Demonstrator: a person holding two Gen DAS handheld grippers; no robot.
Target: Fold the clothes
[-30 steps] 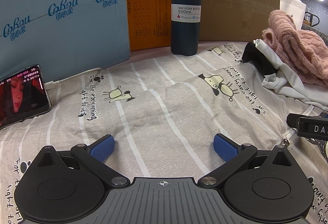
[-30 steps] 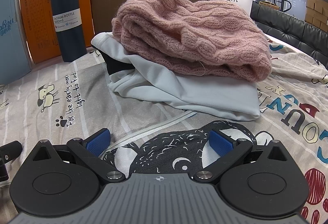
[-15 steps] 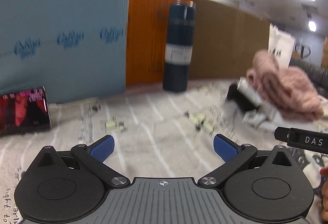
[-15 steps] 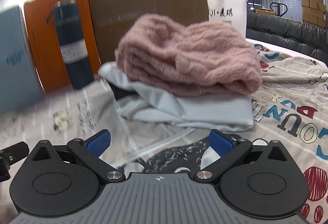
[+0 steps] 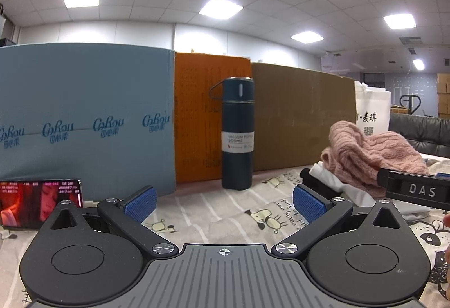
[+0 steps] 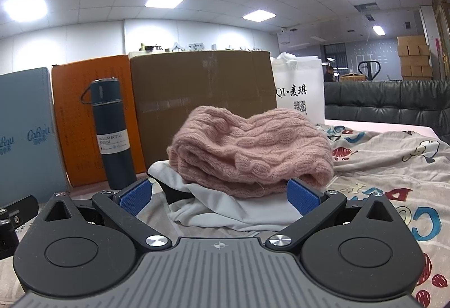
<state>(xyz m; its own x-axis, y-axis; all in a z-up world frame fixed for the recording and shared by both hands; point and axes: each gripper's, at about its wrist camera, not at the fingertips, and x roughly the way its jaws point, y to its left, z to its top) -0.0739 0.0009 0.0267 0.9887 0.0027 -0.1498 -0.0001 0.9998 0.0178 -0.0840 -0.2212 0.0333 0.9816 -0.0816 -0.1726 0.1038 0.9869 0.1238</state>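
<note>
Both the left gripper [image 5: 223, 202] and right gripper [image 6: 219, 194] have jaws spread wide and hold nothing; a pink knit sweater [image 6: 250, 153] lies folded atop a white garment [image 6: 225, 209] on the printed sheet [image 6: 393, 167]; that pile looks done, though whether more clothes wait unfolded is hard to tell.

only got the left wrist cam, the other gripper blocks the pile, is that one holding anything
Observer: No. The right gripper is open, with nothing in it.
Operator: how's the pink sweater sitting
Observer: The pink sweater lies folded on top of a white garment.
Operator: whats right of the pile
Observer: The printed sheet, with big red and blue letters on it.
</note>
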